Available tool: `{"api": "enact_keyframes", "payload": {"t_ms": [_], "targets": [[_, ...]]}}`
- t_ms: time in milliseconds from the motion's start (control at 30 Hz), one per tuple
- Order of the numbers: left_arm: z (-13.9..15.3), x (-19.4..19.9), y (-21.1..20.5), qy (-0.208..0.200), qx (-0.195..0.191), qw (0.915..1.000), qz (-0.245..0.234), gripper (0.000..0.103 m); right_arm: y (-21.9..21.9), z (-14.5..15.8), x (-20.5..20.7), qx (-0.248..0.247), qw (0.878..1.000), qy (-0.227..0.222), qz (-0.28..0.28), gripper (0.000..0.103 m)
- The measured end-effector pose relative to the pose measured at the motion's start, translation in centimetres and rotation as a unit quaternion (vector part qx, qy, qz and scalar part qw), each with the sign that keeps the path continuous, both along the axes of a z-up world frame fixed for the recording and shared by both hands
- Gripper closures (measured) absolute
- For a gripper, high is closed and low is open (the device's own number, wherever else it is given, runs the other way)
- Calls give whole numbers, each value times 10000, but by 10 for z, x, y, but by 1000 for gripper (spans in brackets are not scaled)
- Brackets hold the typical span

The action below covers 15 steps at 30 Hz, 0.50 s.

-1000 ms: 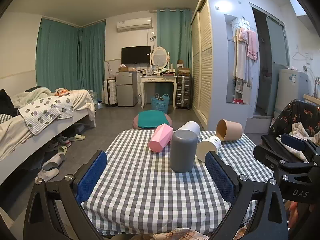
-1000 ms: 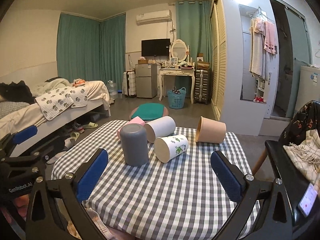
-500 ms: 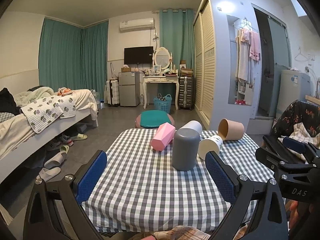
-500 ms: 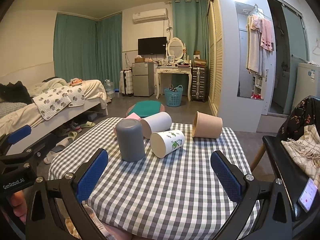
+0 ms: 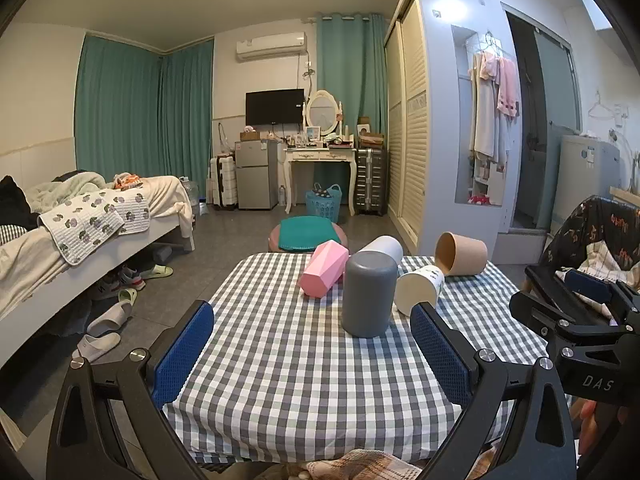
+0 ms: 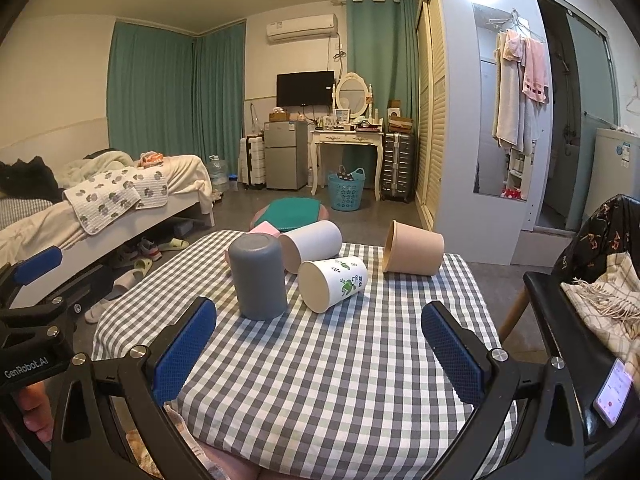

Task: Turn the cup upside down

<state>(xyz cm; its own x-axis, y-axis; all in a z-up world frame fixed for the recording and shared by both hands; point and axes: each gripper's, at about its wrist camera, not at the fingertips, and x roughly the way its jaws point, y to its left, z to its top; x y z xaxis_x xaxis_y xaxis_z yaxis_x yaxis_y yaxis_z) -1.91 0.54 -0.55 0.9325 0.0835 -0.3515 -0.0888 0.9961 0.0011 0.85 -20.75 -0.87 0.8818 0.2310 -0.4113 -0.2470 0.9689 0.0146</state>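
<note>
Left gripper (image 5: 312,344) wide open, holding nothing, right gripper (image 6: 320,340) wide open too, gray cup (image 6: 259,276) standing upside down on the checkered table (image 6: 320,380), ahead of both grippers, white leafy cup (image 6: 332,283) lying beside it

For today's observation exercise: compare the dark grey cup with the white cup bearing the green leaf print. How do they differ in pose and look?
Pose: the dark grey cup stands mouth down on its rim, while the leaf-print cup lies on its side, open mouth toward the camera.
Look: the grey cup is plain and dark; the leaf-print cup is white with a green pattern.
Both rest on the checked tablecloth, and neither gripper holds them.
</note>
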Motion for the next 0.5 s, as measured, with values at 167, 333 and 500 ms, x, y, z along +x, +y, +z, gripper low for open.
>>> {"api": "enact_keyframes", "payload": {"t_ms": [167,333,500], "targets": [[-2,1,2,39,29,10000,-22,1,0,-3,2,-14,10000,30,-2,0],[-3,3,0,53,40,10000,-24,1,0,-3,2,-22,10000,33,-6,0],[-4,4,0,59,47,10000,-7,1,-2,-5,4,25,10000,71,-24,0]]}}
